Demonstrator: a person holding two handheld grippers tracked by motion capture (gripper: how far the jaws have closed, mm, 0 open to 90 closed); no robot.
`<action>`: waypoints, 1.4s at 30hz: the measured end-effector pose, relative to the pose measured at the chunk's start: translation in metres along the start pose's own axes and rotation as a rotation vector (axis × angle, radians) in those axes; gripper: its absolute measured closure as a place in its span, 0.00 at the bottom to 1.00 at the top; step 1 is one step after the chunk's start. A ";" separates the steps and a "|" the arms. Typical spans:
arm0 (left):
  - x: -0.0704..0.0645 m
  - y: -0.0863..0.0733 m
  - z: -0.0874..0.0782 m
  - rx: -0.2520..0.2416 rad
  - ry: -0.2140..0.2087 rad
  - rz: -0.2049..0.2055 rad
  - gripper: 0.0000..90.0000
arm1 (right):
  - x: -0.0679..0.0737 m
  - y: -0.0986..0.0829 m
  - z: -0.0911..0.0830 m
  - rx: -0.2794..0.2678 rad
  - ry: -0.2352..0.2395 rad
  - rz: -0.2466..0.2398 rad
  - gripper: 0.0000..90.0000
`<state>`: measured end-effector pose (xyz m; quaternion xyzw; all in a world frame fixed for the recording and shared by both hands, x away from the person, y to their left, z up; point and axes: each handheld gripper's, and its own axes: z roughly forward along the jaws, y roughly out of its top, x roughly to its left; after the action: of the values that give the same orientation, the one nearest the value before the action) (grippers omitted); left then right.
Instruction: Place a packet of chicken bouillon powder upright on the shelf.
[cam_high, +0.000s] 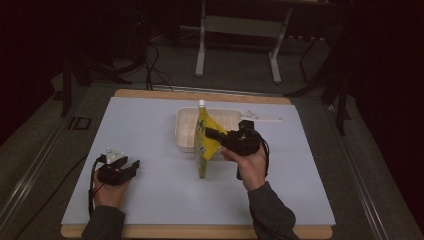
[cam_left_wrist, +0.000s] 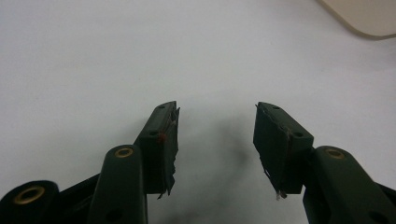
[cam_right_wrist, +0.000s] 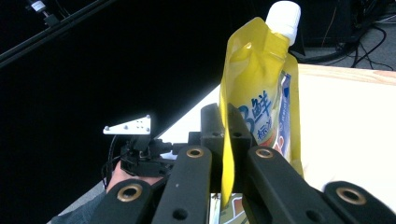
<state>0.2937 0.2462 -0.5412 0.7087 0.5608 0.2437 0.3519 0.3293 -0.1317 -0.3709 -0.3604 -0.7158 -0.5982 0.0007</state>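
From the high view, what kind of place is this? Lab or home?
Most likely a lab or recording workspace, not a home. A pale mat on a wood-edged table sits in a dark room, cables trail over the grey floor, and a bare metal stand frame rises behind. The right gripper holds a yellow pouch.

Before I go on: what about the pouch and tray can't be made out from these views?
- Yellow pouch base: right gripper view, hidden behind the right claw; high view, too small.
- Pouch print: high view, too small to read.
- White tray interior: high view, partly blocked by pouch and claw.
- Tray: left gripper view, cut off by the top edge.
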 end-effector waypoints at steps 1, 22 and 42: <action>0.000 0.000 0.000 0.000 0.001 0.000 0.55 | 0.000 0.000 0.001 0.002 -0.001 0.000 1.00; 0.000 0.000 0.000 -0.001 -0.001 0.000 0.55 | -0.002 0.007 0.019 -0.028 -0.021 -0.007 1.00; 0.000 0.000 0.000 -0.001 -0.001 0.004 0.55 | -0.016 0.014 0.047 -0.067 -0.177 -0.022 1.00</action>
<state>0.2936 0.2457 -0.5414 0.7099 0.5589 0.2442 0.3522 0.3684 -0.0987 -0.3791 -0.4038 -0.6964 -0.5877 -0.0810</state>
